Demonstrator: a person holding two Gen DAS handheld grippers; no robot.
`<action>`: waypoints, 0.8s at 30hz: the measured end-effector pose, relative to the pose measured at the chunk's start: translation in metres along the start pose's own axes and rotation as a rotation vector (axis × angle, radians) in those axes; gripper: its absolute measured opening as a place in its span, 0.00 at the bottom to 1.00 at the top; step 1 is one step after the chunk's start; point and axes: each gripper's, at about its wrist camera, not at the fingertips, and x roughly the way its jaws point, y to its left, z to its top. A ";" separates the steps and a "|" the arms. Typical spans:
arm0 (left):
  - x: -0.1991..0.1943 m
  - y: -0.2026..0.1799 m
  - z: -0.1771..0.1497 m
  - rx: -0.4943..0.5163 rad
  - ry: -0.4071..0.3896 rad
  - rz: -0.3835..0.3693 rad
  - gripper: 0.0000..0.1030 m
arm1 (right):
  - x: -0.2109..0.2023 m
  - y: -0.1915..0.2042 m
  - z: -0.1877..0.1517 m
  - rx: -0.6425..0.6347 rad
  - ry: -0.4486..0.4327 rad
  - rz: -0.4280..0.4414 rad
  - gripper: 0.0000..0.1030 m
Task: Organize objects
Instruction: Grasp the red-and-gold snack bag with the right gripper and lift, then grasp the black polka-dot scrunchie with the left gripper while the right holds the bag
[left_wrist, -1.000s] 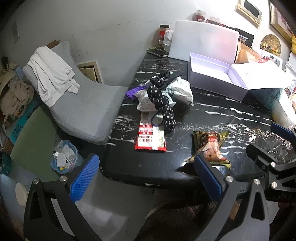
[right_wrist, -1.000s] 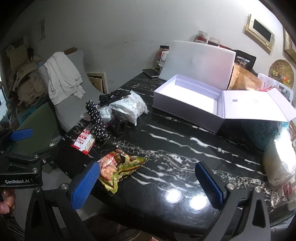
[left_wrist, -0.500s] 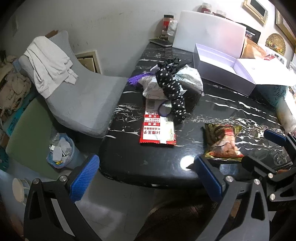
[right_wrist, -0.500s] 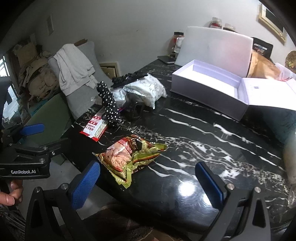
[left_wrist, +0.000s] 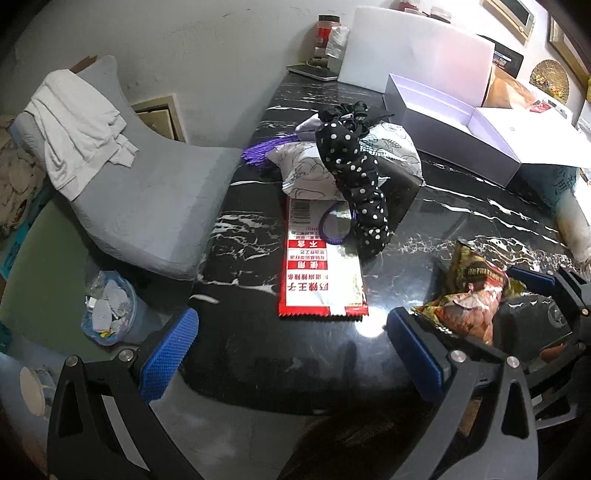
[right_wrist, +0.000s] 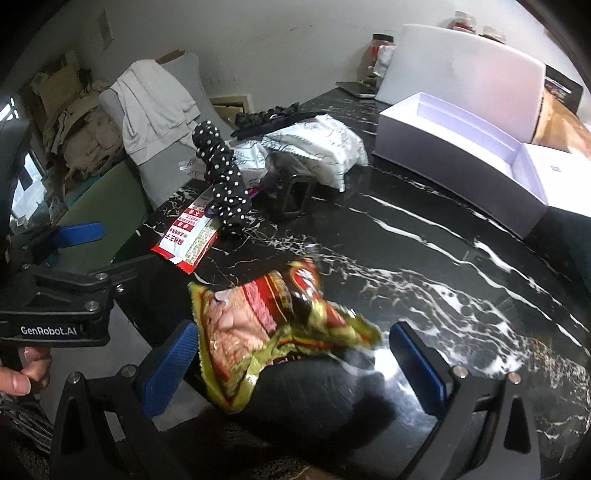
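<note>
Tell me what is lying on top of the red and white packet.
A purple hair tie and the lower end of the black polka-dot cloth rest on the red and white packet. Its far end disappears under the white patterned pouch.

Glossy black marble table (right_wrist: 424, 258), crinkly foil snack bag (right_wrist: 266, 317)

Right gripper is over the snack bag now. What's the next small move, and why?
Probably ease the right gripper a little further forward and down, then shut it. Its jaws stand open, the crumpled snack bag lies between the blue pads at the near edge of the black marble table, and nothing is gripped yet. The left gripper is open too, off to the side.
</note>
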 end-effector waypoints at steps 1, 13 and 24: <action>0.003 -0.001 0.002 0.002 0.001 -0.003 0.99 | 0.002 0.000 0.001 0.000 0.004 0.006 0.99; 0.039 -0.001 0.026 0.008 0.020 -0.029 0.99 | 0.024 -0.009 0.009 0.030 0.027 0.068 0.96; 0.042 -0.002 0.044 -0.017 -0.010 -0.052 0.99 | 0.026 -0.013 0.016 0.006 -0.012 0.026 0.70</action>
